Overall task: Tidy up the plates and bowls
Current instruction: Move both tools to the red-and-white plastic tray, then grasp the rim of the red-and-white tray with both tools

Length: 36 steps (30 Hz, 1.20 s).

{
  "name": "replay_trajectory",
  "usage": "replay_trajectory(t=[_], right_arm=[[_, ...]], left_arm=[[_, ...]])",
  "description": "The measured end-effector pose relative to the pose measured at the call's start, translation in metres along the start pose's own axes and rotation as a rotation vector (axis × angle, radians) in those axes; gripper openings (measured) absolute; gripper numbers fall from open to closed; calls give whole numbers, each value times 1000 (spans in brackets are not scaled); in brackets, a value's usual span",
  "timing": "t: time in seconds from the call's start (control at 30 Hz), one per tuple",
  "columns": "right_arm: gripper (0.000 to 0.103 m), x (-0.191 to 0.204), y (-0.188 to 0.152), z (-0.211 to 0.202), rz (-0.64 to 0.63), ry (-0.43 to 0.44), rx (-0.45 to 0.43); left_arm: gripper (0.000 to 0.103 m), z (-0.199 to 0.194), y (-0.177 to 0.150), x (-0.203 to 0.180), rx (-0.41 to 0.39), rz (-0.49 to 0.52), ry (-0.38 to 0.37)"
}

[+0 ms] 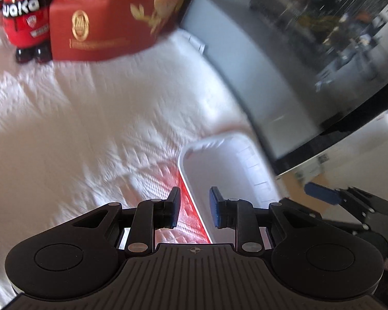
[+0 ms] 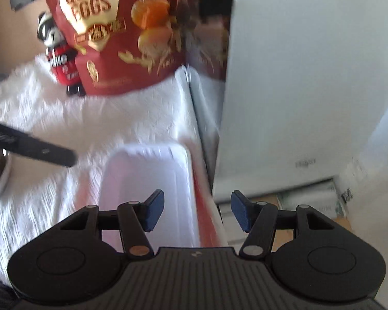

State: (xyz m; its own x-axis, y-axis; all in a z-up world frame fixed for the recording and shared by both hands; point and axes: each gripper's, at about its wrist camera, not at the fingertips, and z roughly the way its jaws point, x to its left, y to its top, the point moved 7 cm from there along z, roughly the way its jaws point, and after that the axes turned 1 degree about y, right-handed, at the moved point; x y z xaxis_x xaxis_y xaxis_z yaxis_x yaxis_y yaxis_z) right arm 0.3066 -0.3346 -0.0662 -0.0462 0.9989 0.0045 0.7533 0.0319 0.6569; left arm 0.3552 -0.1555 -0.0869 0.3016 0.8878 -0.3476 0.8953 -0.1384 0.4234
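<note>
Cloth, plastic, glossy print
White embossed cloth [image 1: 77, 108] looks rough; white tray [image 2: 147, 180] smooth plastic; red box [image 2: 121, 38] glossy

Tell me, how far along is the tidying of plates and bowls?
Nothing looks done: the white tub on the white cloth sits empty. Nothing is in hand: left claw and right claw are both open and empty. No plates or bowls show clearly, so all sorting remains.

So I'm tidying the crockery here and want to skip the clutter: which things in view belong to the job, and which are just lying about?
For the job:
white tray
left claw, open
right claw, open

Lying about:
quail egg bag
mascot figurine
white tablecloth
</note>
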Motion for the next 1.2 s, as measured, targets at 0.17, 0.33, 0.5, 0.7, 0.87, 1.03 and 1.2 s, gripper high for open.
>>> replay_trajectory(t=[0.17, 0.33, 0.5, 0.7, 0.87, 1.03, 1.2], right_arm=[[45, -7, -16, 24, 24, 19, 51], [29, 1, -19, 31, 14, 76, 84], [28, 16, -12, 26, -28, 136, 82], [29, 75, 5, 26, -152, 286, 46], [29, 114, 16, 42, -230, 337, 61], [29, 125, 22, 53, -279, 316, 80], [30, 120, 26, 66, -257, 301, 110]], left_arm=[[32, 20, -16, -14, 48, 22, -4], [34, 22, -14, -13, 38, 12, -3], [19, 8, -13, -7, 29, -26, -54], [18, -17, -14, 13, -32, -36, 14], [19, -40, -17, 50, -78, -108, 92], [19, -61, -16, 76, -132, -151, 169], [19, -68, -21, 98, -132, -132, 268]])
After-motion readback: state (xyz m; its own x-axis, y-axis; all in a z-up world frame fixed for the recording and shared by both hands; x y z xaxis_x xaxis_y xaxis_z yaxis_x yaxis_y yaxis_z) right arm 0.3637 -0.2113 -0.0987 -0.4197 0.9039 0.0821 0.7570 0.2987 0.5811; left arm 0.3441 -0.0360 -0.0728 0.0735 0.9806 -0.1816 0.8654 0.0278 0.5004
